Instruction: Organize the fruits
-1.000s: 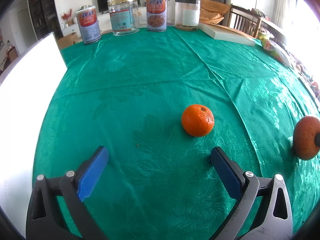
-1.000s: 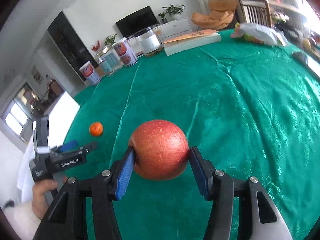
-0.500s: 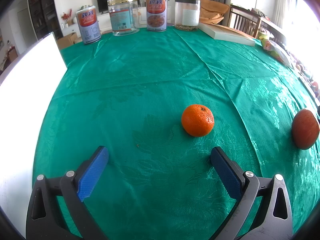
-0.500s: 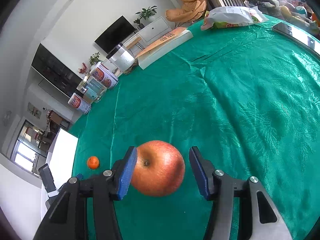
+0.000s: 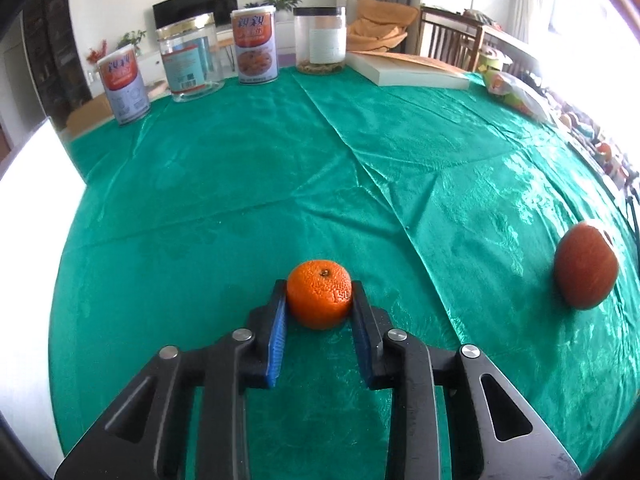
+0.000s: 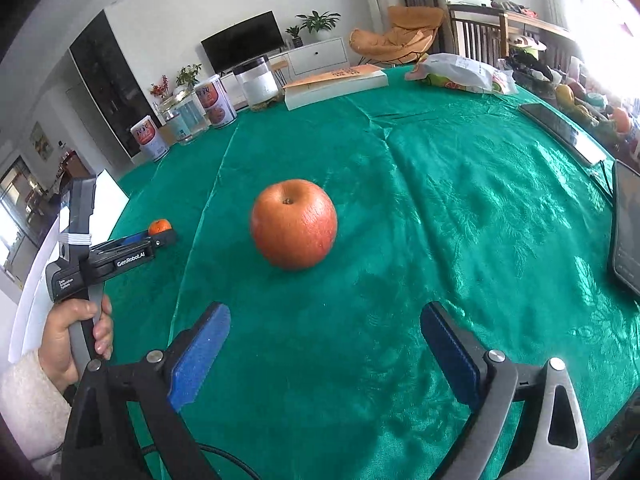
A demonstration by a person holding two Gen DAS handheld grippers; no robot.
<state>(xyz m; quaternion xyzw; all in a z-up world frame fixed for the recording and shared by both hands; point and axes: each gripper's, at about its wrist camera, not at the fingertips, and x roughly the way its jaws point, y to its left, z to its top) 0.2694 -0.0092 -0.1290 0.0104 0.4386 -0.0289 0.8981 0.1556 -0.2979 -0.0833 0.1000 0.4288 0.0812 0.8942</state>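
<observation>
A small orange tangerine sits on the green tablecloth between my left gripper's blue pads. My left gripper is shut on it. The right wrist view shows the same tangerine at the tip of the left gripper. A red apple rests stem up on the cloth, free, ahead of my right gripper, which is open and empty. The apple also shows at the right edge of the left wrist view.
Several tins and jars and a flat book stand along the far edge. A white board lies at the left. A snack bag, a phone and a dark device lie at the right.
My right gripper let go of the apple, opened wide and drew back; the apple now rests on the cloth. My left gripper moved forward and closed on the tangerine.
</observation>
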